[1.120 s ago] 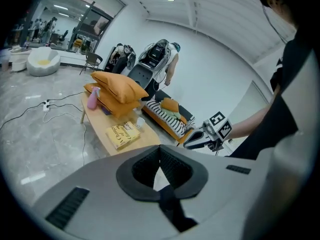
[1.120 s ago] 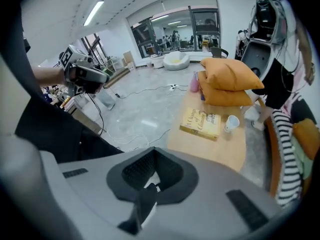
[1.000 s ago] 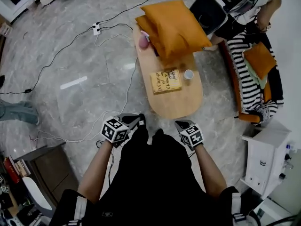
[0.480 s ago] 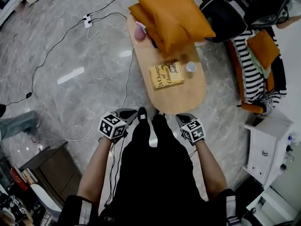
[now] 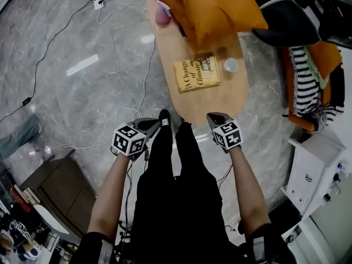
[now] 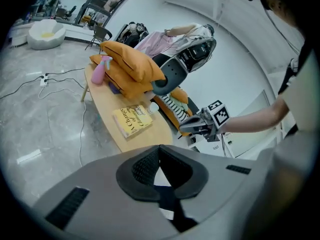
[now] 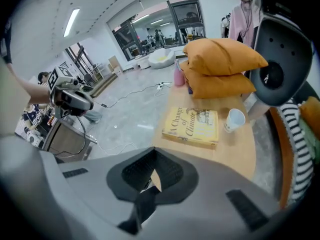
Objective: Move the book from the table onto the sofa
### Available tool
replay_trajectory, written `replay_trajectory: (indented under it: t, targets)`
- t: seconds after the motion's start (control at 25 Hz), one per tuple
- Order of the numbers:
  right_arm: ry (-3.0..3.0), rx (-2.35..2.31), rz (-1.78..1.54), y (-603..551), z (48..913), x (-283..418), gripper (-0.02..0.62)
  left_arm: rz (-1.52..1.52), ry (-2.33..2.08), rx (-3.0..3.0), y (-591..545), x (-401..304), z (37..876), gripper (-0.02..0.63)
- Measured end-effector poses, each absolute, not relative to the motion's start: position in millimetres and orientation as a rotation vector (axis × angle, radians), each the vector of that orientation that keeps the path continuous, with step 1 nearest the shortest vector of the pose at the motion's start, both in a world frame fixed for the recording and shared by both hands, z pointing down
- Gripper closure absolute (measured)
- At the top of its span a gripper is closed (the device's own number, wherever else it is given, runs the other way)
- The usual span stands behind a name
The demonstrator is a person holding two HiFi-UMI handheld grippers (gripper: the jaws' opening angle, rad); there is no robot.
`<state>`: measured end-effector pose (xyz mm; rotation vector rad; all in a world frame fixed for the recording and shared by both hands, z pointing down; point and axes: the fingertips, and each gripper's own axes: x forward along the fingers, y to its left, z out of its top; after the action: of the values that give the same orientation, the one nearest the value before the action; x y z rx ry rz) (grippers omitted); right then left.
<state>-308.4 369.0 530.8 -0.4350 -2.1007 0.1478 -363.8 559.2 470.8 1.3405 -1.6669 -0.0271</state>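
The yellow book (image 5: 196, 73) lies flat on the oval wooden table (image 5: 214, 100), beside a white cup (image 5: 230, 65). It also shows in the left gripper view as the book (image 6: 132, 120) and in the right gripper view as the book (image 7: 192, 126). Both grippers hover short of the table's near end, apart from the book. My left gripper (image 5: 151, 124) is shut and empty, left of the table end. My right gripper (image 5: 213, 117) is shut and empty over the table's near edge. The sofa (image 5: 302, 87), orange with a striped throw, stands right of the table.
Two orange cushions (image 5: 212, 4) and a pink bottle (image 5: 162, 15) fill the table's far half. A black rounded object (image 5: 286, 23) sits by the sofa. Cables (image 5: 110, 131) run over the marble floor at left. A white cabinet (image 5: 313, 164) stands at right, a dark side table (image 5: 60, 186) at lower left.
The person has stepped closer to the table, so the book sits nearer in view. Both grippers moved forward and lower toward the table's near end, still shut.
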Motion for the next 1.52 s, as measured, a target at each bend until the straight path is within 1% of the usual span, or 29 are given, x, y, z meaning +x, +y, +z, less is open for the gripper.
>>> replay_trajectory:
  t: [0.48,0.68,0.88,0.96,1.04,1.08,1.12,1.24,1.32,1.4,1.52]
  targets:
    - [-2.143,-0.379,0.234,311.4,627.3,-385.3,0.589,-0.152,-1.665,1.24,514.7,-396.3,578.3,0.597]
    - [-2.183,-0.317,0.228,282.0,659.1,-405.6,0.589,-0.195,-1.666,1.212,504.6,-407.7,623.0,0.597]
    - [-2.237,-0.243,0.217,249.8,678.6,-421.4,0.586,-0.305,-1.693,1.187,497.3,-423.8,648.2,0.595]
    - [-2.263,-0.218,0.243,238.3,683.4,-427.5,0.484,-0.371,-1.712,1.167,495.0,-431.8,654.9,0.594]
    - [-2.285,-0.187,0.261,226.1,688.0,-432.9,0.454,-0.445,-1.724,1.147,493.3,-439.6,662.1,0.591]
    - [-2.293,-0.176,0.275,221.3,690.0,-435.7,0.432,-0.48,-1.726,1.136,492.7,-443.3,665.9,0.572]
    - [-2.298,-0.172,0.291,217.8,691.9,-438.6,0.417,-0.511,-1.729,1.124,492.2,-447.1,669.7,0.534]
    - [-2.302,-0.186,0.341,214.0,696.5,-447.1,0.373,-0.598,-1.744,1.083,491.3,-460.3,679.0,0.397]
    - [-2.308,-0.201,0.372,213.9,697.6,-452.9,0.35,-0.672,-1.745,1.066,489.5,-467.7,681.9,0.351]
    - [-2.312,-0.211,0.382,212.4,698.5,-457.6,0.348,-0.758,-1.732,1.046,486.5,-472.9,684.4,0.308]
    - [-2.288,-0.238,0.361,212.5,703.6,-464.6,0.348,-0.872,-1.673,1.024,479.9,-477.6,690.3,0.261]
